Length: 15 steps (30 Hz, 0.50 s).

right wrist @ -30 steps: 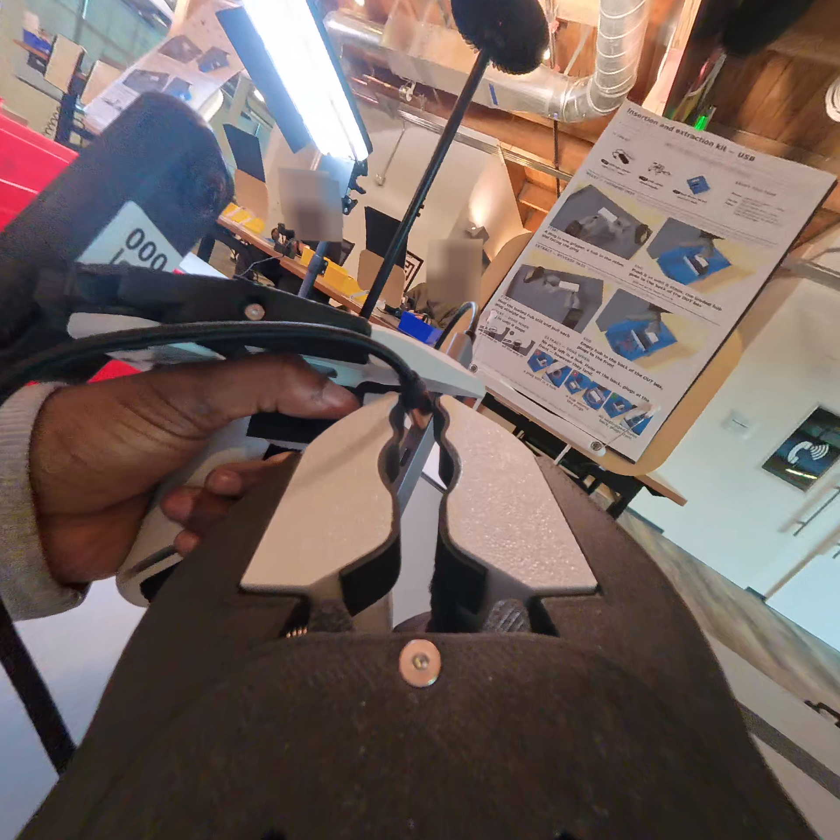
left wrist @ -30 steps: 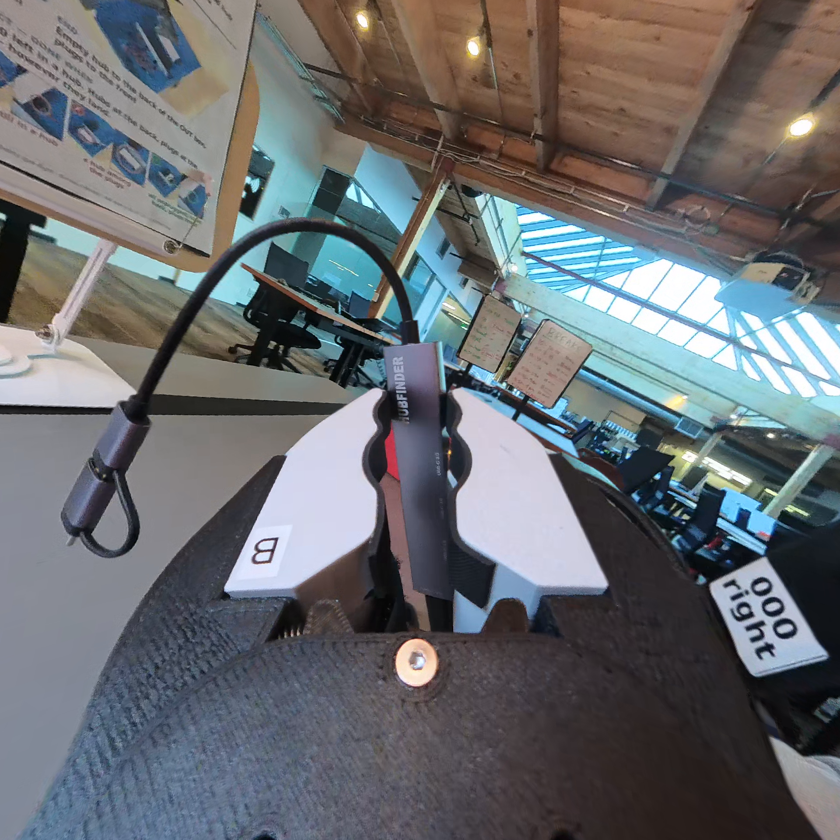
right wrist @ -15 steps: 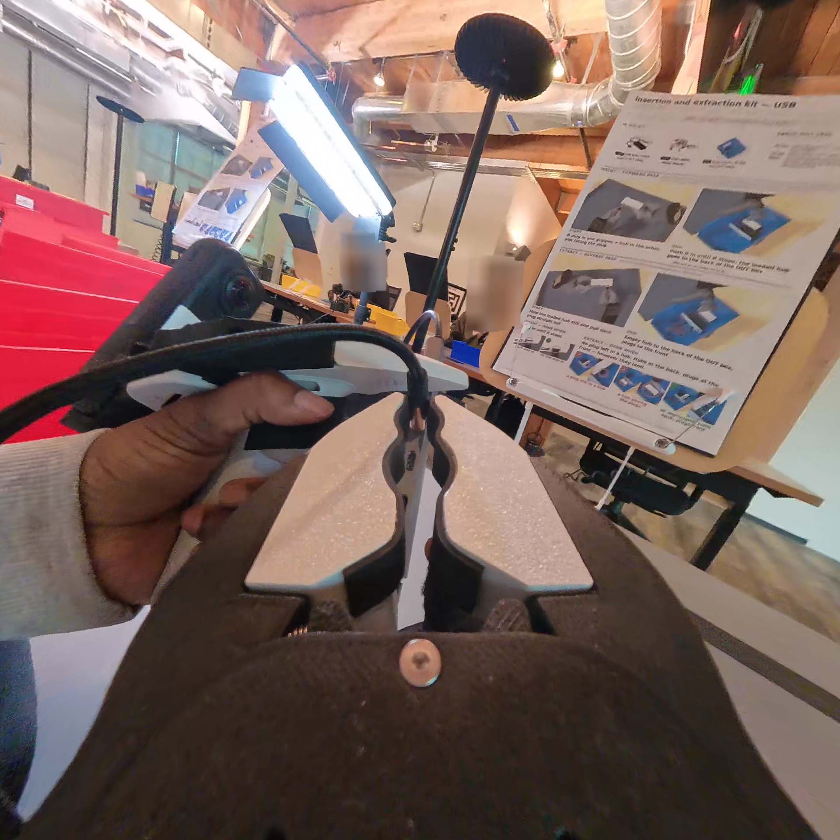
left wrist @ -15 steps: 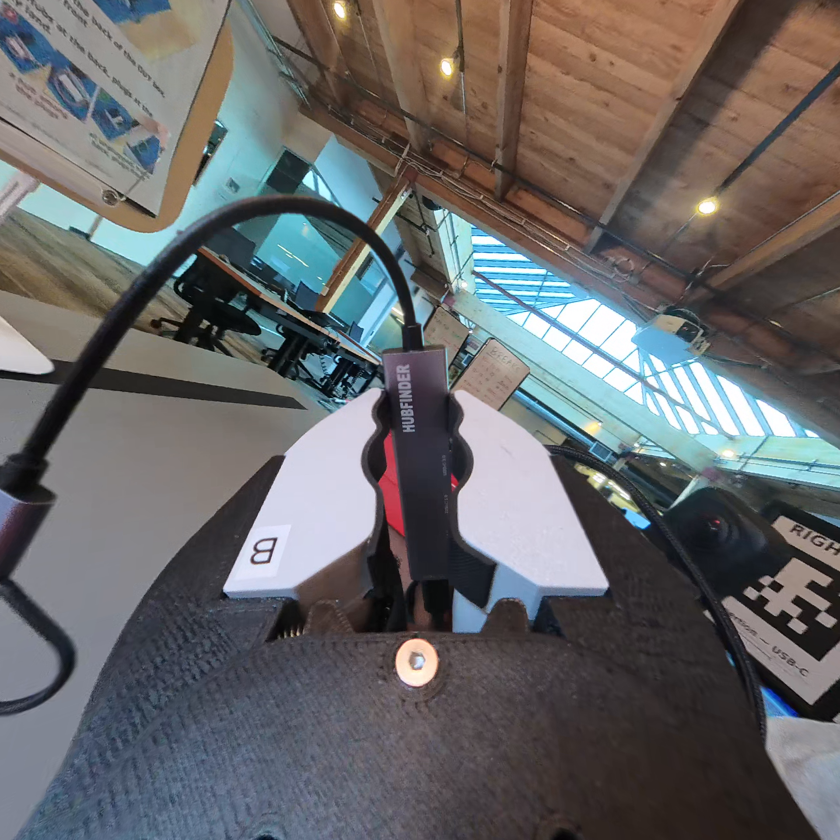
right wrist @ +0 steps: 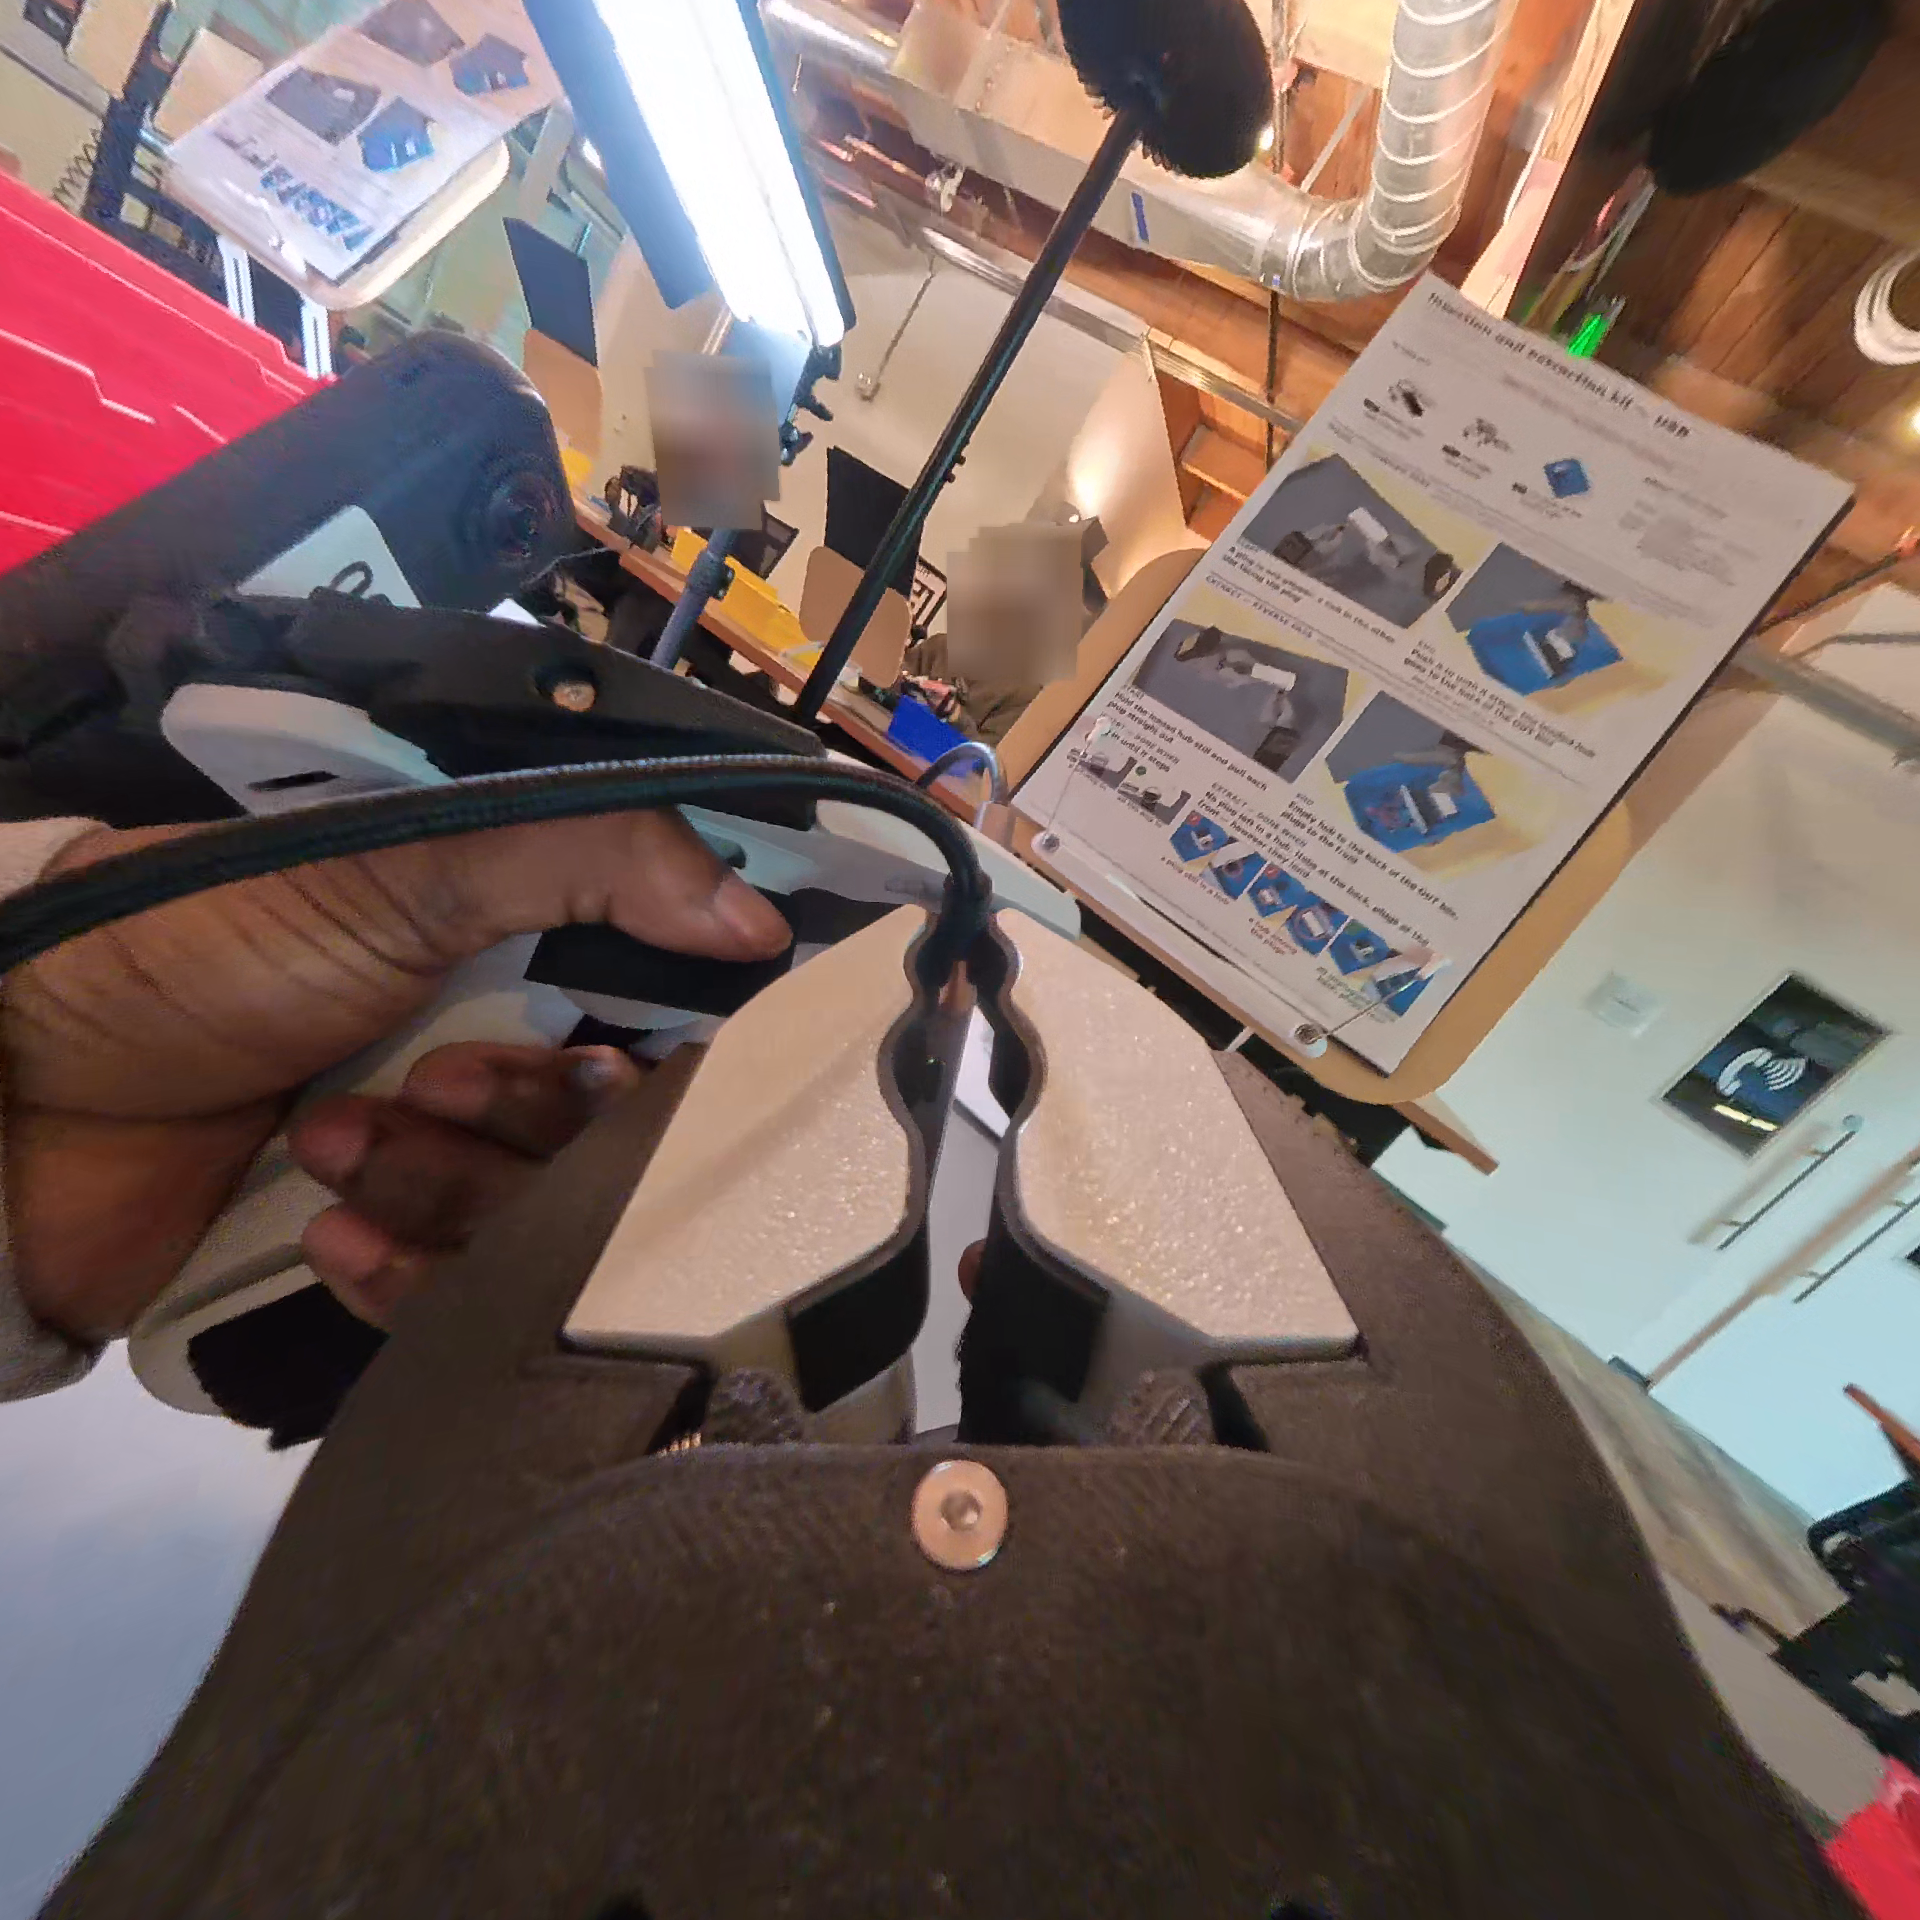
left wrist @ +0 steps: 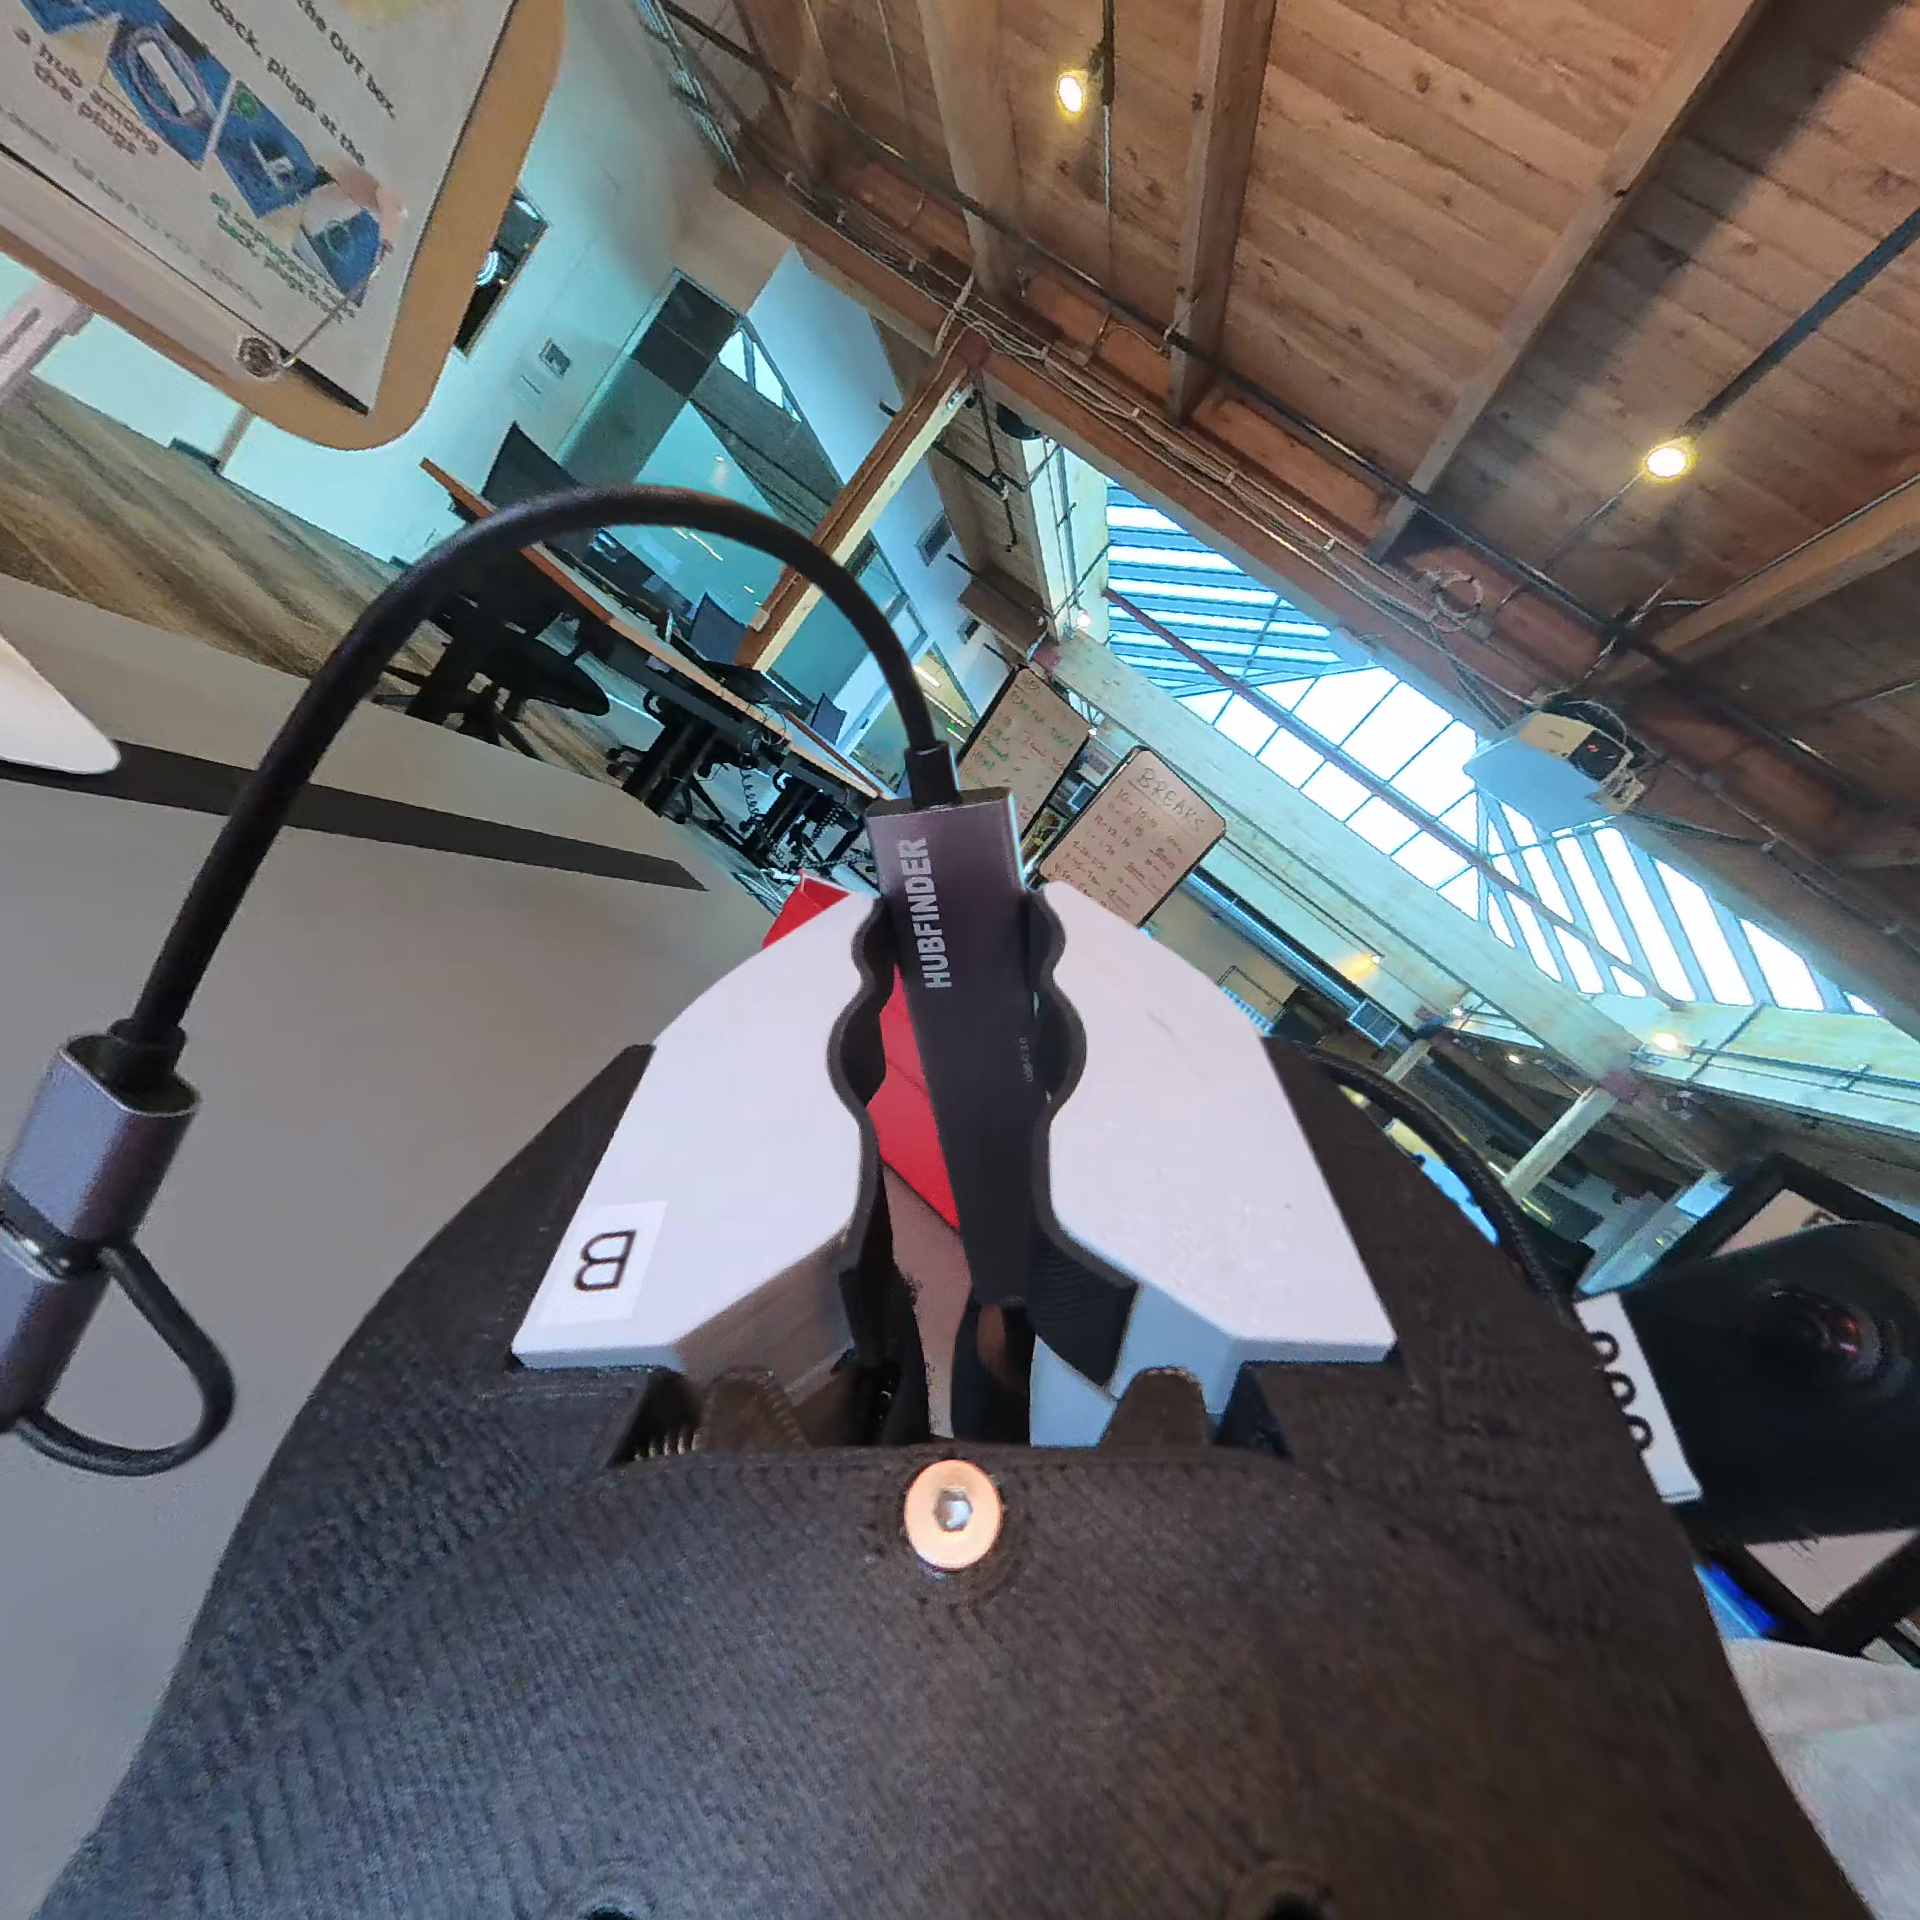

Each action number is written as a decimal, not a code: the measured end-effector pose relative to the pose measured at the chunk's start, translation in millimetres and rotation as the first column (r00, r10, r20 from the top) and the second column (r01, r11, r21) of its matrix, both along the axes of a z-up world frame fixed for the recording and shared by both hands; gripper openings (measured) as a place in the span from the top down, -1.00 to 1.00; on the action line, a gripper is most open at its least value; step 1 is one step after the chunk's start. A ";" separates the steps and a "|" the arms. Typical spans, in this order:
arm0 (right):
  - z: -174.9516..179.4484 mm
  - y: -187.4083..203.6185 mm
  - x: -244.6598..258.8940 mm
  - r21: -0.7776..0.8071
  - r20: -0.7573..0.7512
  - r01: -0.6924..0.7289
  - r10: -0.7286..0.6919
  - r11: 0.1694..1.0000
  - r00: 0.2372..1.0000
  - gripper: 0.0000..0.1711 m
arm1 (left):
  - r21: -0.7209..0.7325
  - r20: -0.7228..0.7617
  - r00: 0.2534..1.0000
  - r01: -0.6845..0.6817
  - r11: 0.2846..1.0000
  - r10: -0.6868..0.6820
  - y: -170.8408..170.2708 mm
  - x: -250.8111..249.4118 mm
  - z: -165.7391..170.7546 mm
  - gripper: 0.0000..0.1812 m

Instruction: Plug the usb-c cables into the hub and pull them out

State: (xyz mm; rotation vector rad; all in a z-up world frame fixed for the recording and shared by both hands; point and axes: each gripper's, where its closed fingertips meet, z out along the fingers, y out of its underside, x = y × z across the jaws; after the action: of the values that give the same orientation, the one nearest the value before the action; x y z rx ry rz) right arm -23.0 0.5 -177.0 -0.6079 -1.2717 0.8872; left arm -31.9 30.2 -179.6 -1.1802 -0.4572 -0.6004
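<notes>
While the left gripper (left wrist: 956, 997) clamps the hub (left wrist: 961, 1029) mid-frame, the right gripper (right wrist: 956, 997) pinches a cable (right wrist: 436, 831); mating them needs alignment.

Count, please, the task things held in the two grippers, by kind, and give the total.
Hub: 1, the dark slim hub clamped in the left gripper
Braided black cable: 1, its end pinched in the right gripper
Grippers: 2
Total: 4

Cable plug (right wrist: 961, 940) between closed fingers (right wrist: 810, 1122)
</notes>
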 end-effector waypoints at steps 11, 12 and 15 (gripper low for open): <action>-13.4 19.5 -14.0 0.104 0.070 0.111 -0.118 0.988 0.990 0.94 | -0.021 0.198 0.979 -0.032 0.999 0.035 20.0 -15.9 -19.7 0.71; -15.2 22.6 -15.8 0.090 0.075 0.122 -0.129 0.988 0.989 0.94 | -0.022 0.224 0.974 -0.040 0.999 0.044 23.1 -17.7 -22.0 0.72; -17.3 30.1 -18.3 0.152 0.082 0.180 -0.194 0.972 0.978 0.94 | -0.024 0.241 0.970 -0.039 0.999 0.044 30.8 -20.8 -25.0 0.72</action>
State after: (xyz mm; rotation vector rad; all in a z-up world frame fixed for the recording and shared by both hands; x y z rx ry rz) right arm -41.3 30.6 -194.3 -0.6502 -1.3284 0.6104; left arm -52.7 61.0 -204.6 -1.1173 -0.6939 -0.7081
